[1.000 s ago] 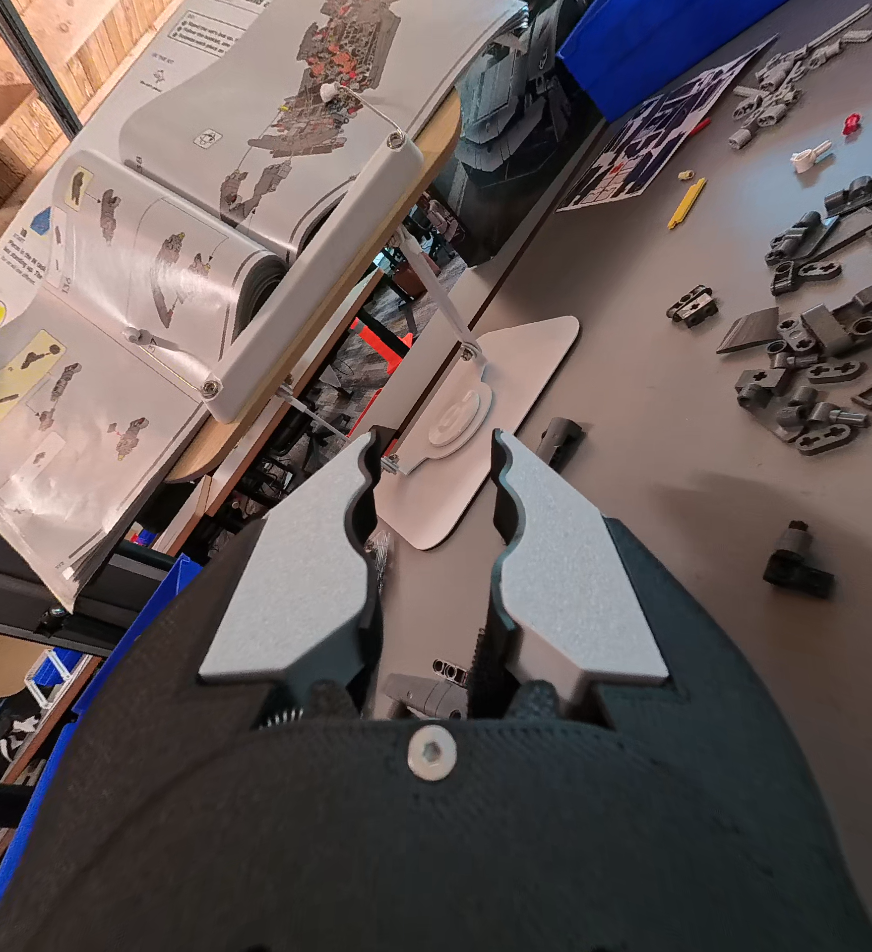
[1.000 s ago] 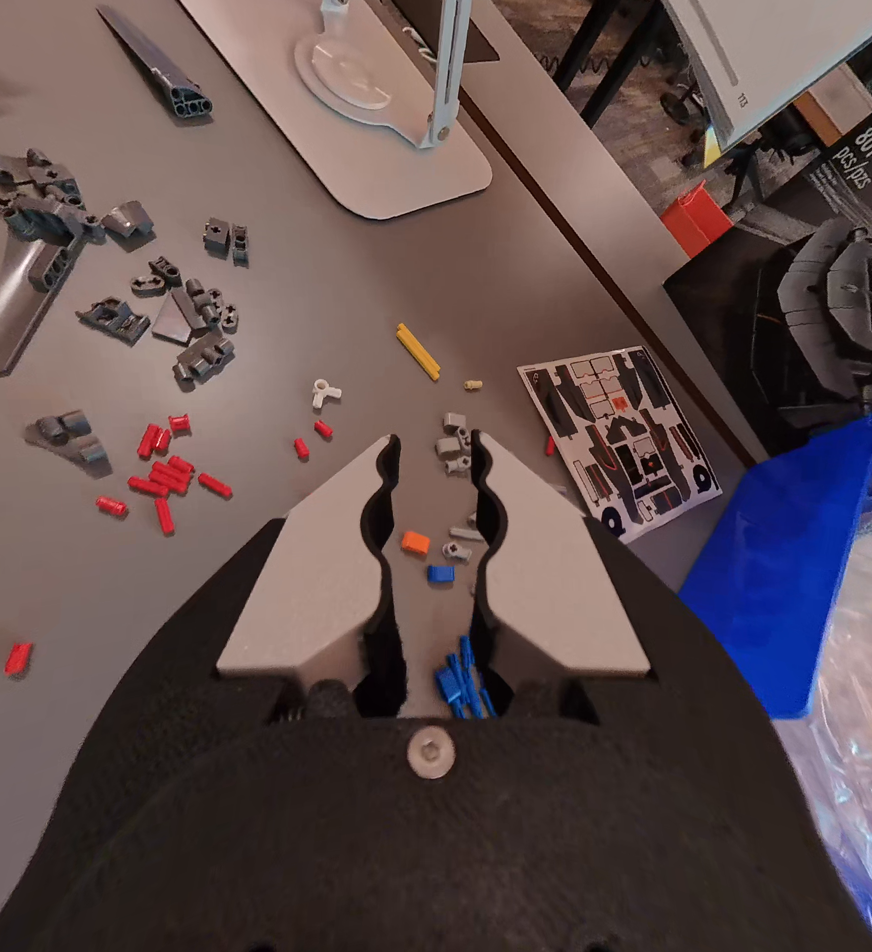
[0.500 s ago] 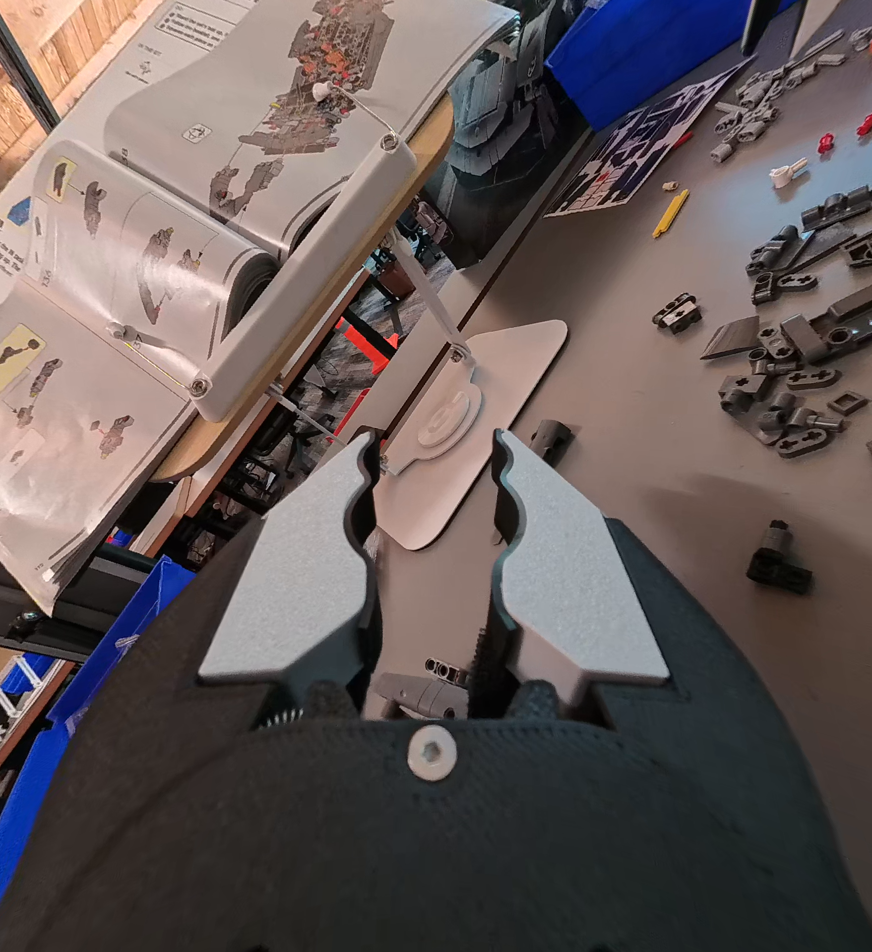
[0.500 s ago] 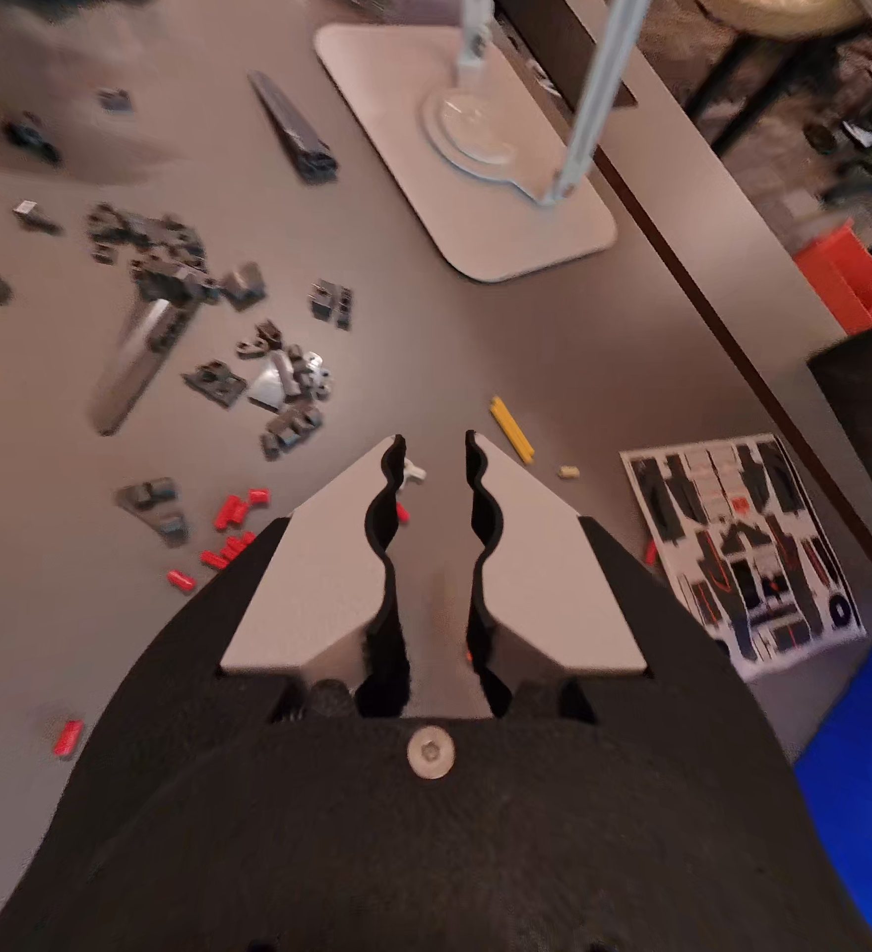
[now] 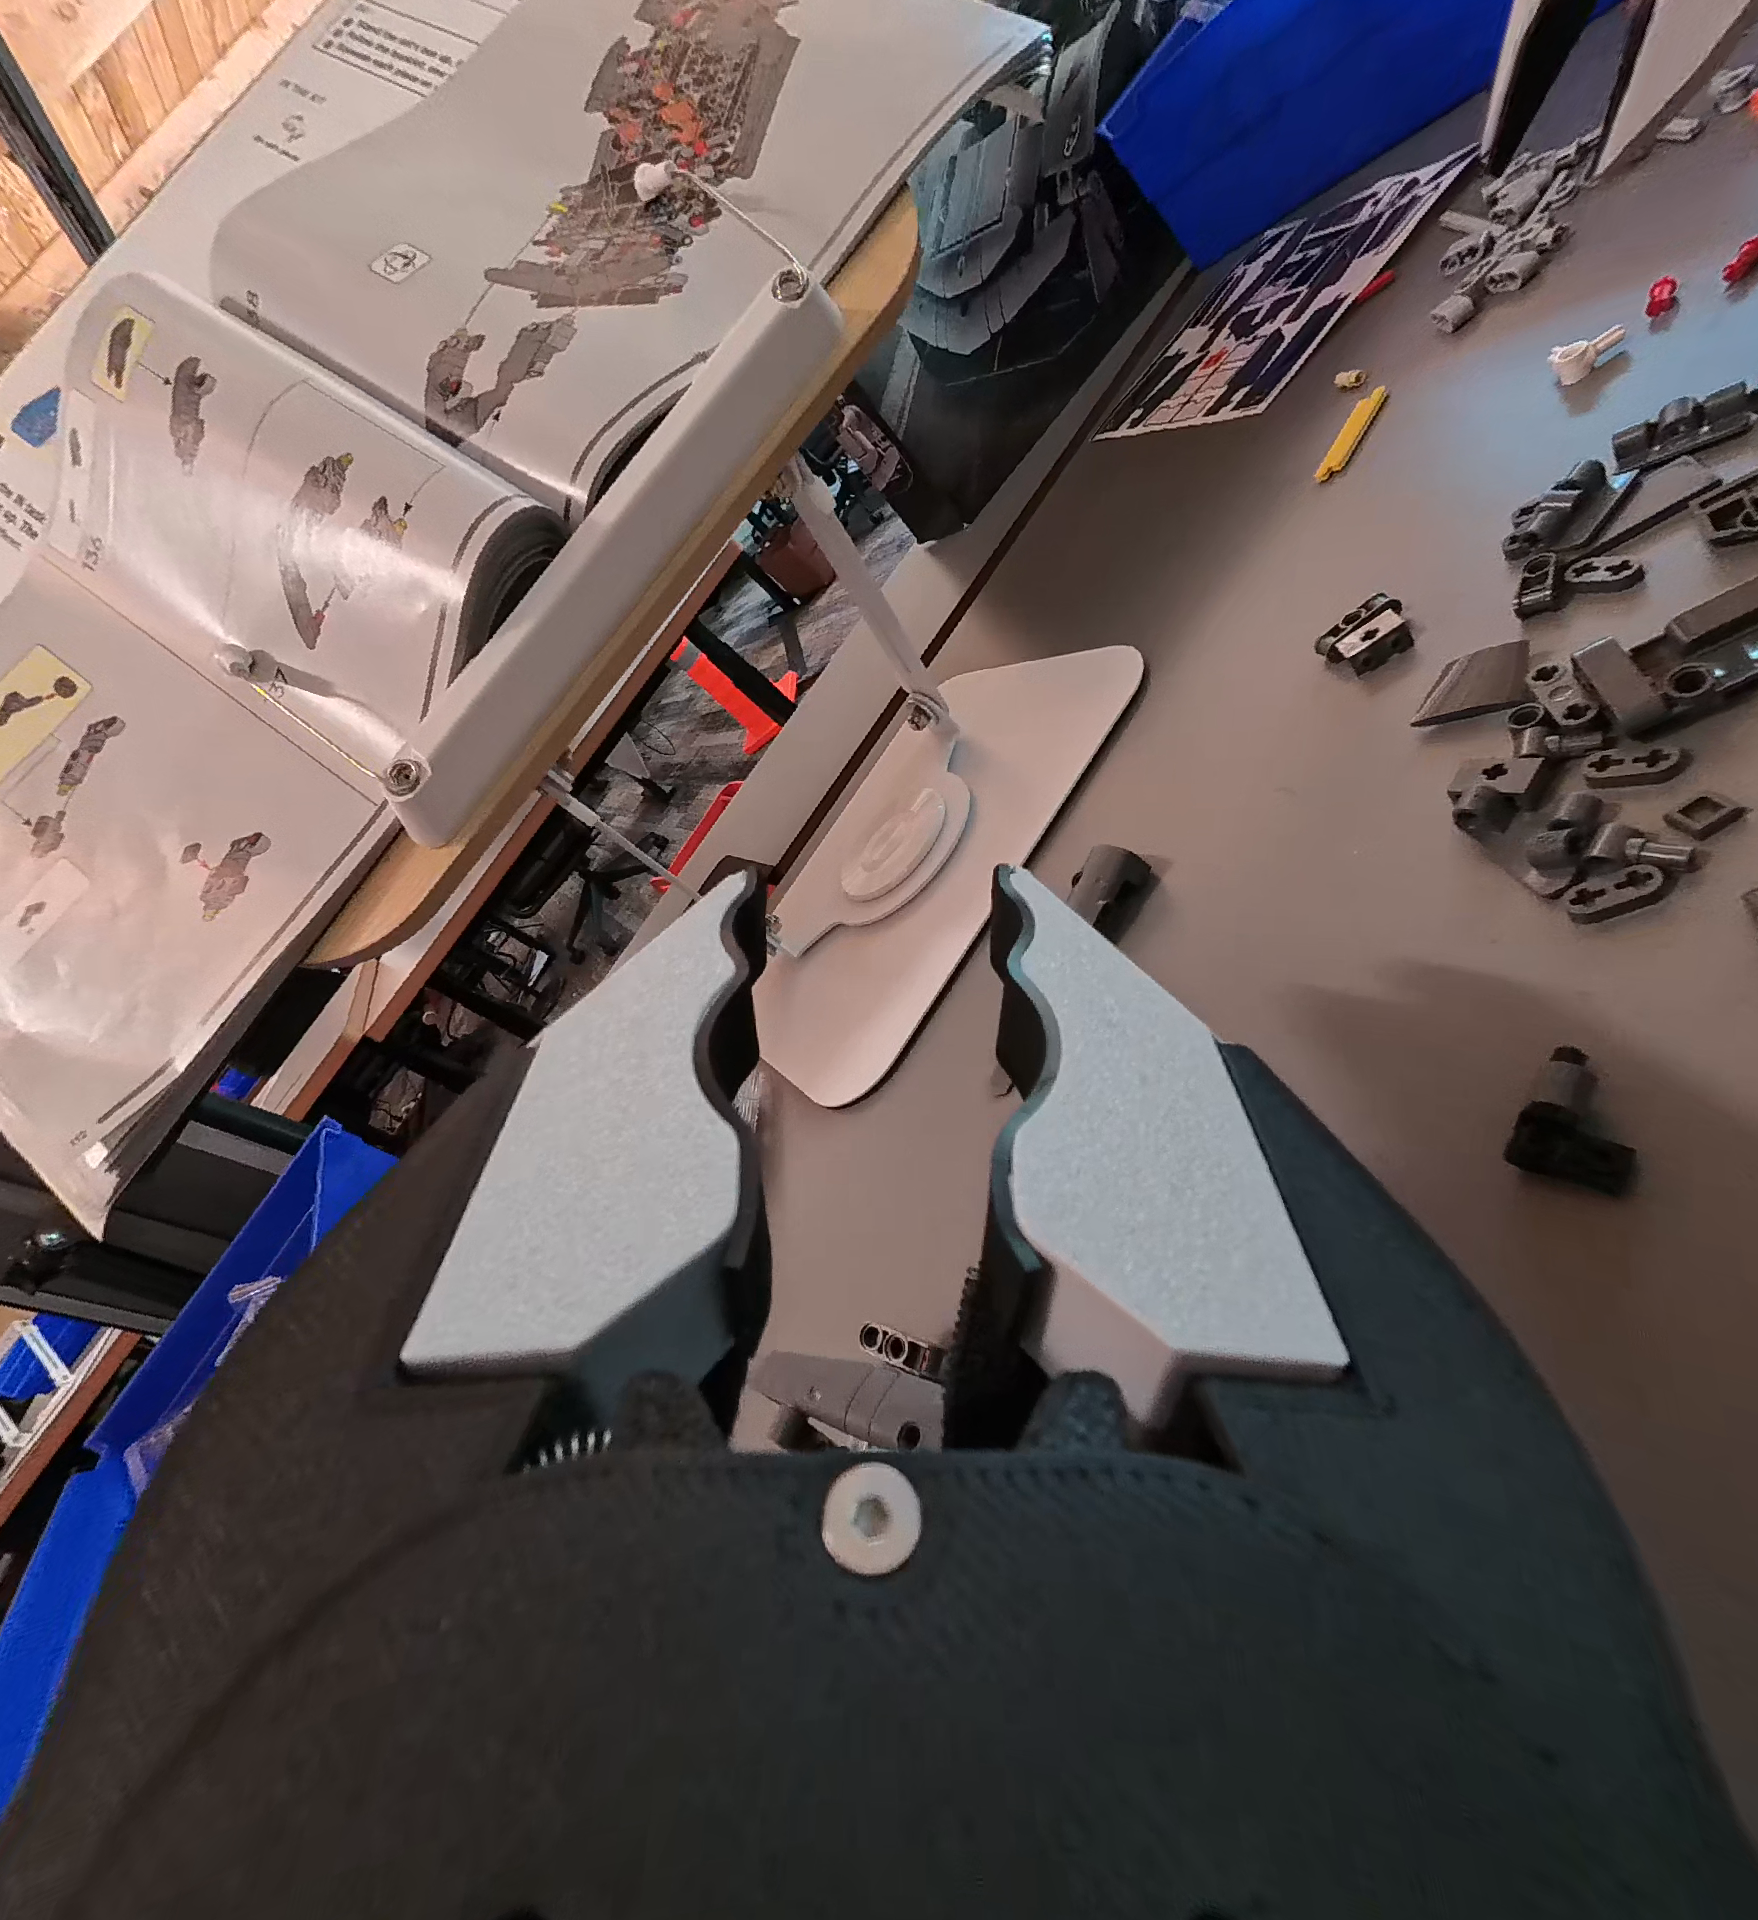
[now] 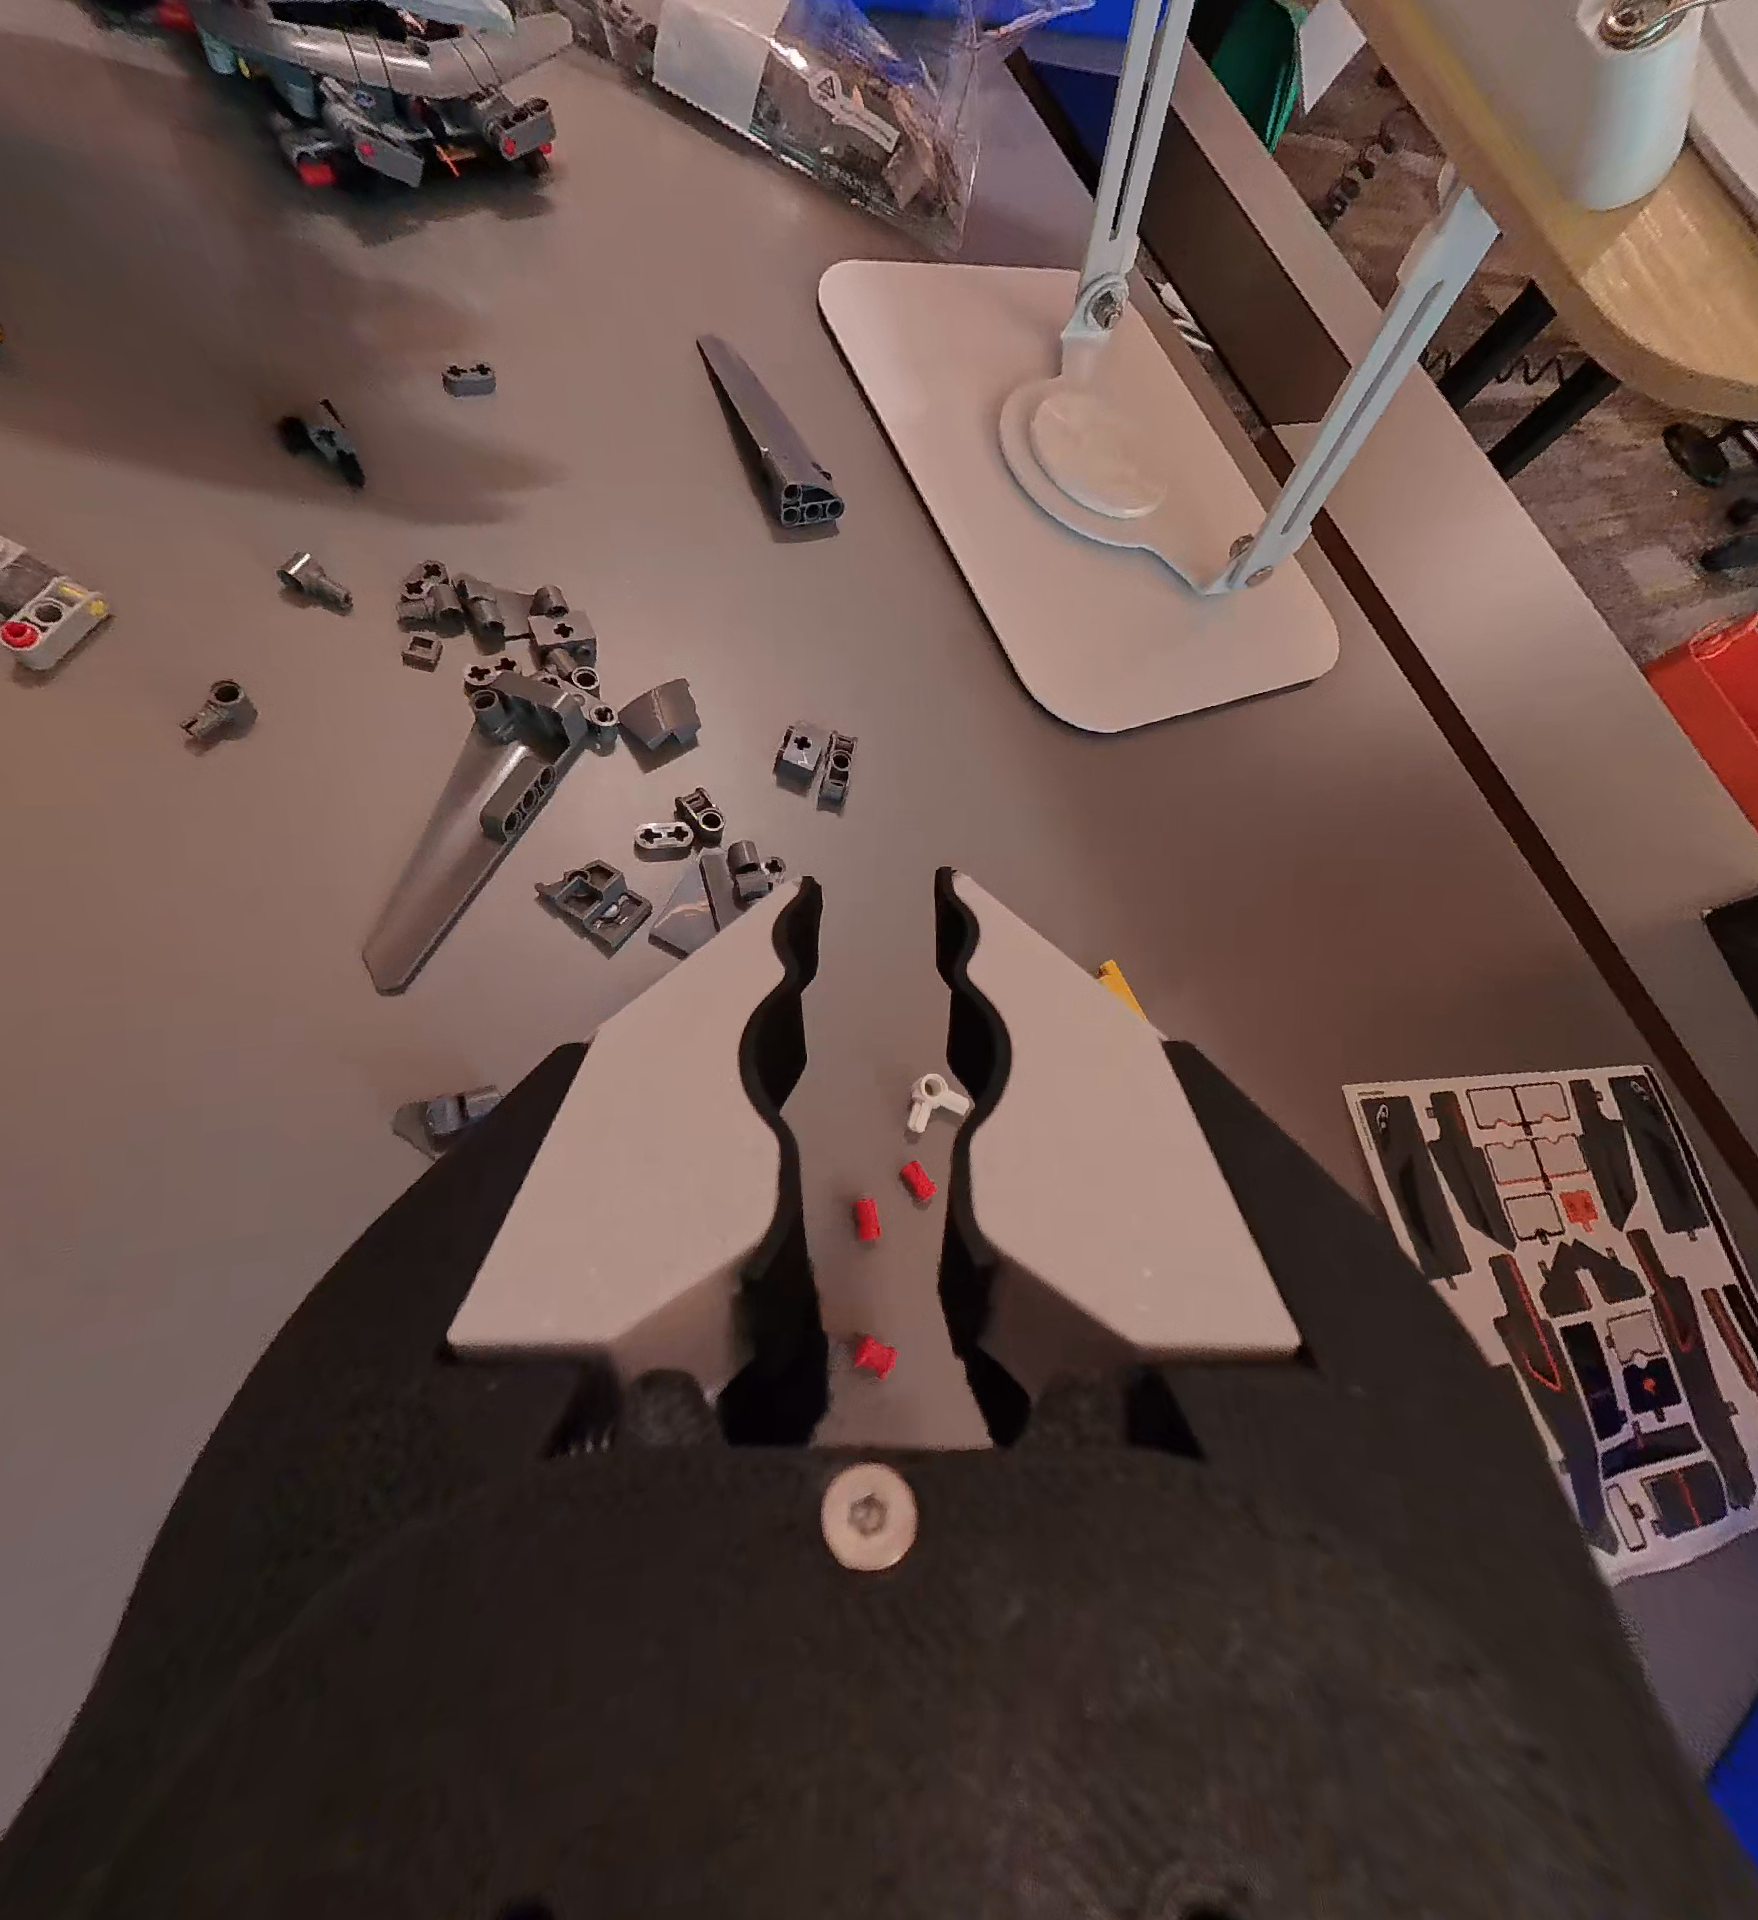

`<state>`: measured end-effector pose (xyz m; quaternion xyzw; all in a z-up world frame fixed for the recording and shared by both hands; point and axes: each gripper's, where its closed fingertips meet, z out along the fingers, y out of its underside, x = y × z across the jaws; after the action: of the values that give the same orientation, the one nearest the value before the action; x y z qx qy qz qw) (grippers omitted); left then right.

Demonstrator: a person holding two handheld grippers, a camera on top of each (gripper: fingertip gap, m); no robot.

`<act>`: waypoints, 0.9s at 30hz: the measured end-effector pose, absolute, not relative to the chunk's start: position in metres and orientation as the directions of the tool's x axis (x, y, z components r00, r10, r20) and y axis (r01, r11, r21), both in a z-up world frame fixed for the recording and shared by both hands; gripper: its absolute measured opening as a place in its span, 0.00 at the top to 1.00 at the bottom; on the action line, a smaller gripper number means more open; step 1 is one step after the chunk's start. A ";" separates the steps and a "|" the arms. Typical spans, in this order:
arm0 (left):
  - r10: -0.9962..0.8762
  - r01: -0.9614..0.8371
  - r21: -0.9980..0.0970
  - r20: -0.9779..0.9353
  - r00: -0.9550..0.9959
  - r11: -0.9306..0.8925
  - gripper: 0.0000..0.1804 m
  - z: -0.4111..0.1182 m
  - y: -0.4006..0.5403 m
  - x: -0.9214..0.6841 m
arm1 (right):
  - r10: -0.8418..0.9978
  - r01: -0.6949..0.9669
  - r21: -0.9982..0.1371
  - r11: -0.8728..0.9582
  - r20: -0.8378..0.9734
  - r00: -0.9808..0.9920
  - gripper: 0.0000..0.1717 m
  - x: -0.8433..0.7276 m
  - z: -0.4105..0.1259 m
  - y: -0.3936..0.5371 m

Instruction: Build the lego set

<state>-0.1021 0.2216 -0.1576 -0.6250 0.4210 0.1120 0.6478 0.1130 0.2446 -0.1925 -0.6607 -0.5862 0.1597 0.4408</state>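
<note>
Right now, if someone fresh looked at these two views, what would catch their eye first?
Probably the open instruction booklet propped on a stand at the table's far edge, left of the left gripper. Next, the scatter of dark grey building pieces on the grey table, and small red pins seen on the table between the open fingers of the right gripper.

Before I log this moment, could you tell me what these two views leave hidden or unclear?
- Left wrist view: dark grey piece at the jaw roots, mostly hidden by the left gripper; contact cannot be told.
- Right wrist view: yellow piece, mostly covered by the right gripper.
- Right wrist view: built model, cut off by the top edge.
</note>
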 end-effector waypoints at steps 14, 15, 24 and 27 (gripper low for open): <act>-0.385 -0.688 -0.696 -0.704 0.597 0.204 0.78 -0.160 0.220 -0.098 | 0.900 0.574 -0.816 0.071 0.300 0.315 0.90 0.120 -0.189 0.252; -0.384 -0.690 -0.694 -0.706 0.595 0.206 0.78 -0.160 0.220 -0.098 | 0.900 0.573 -0.816 0.071 0.301 0.317 0.90 0.121 -0.189 0.252; -0.389 -0.701 -0.682 -0.716 0.580 0.210 0.80 -0.164 0.220 -0.096 | 0.894 0.560 -0.825 0.075 0.304 0.328 0.90 0.125 -0.187 0.255; -0.388 -0.702 -0.680 -0.717 0.579 0.211 0.80 -0.164 0.219 -0.095 | 0.889 0.557 -0.826 0.084 0.315 0.332 0.91 0.125 -0.188 0.256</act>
<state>-0.0951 0.2195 -0.1635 -0.6159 0.4424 0.1225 0.6403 0.1252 0.2558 -0.1882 -0.6549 -0.5521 0.1704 0.4871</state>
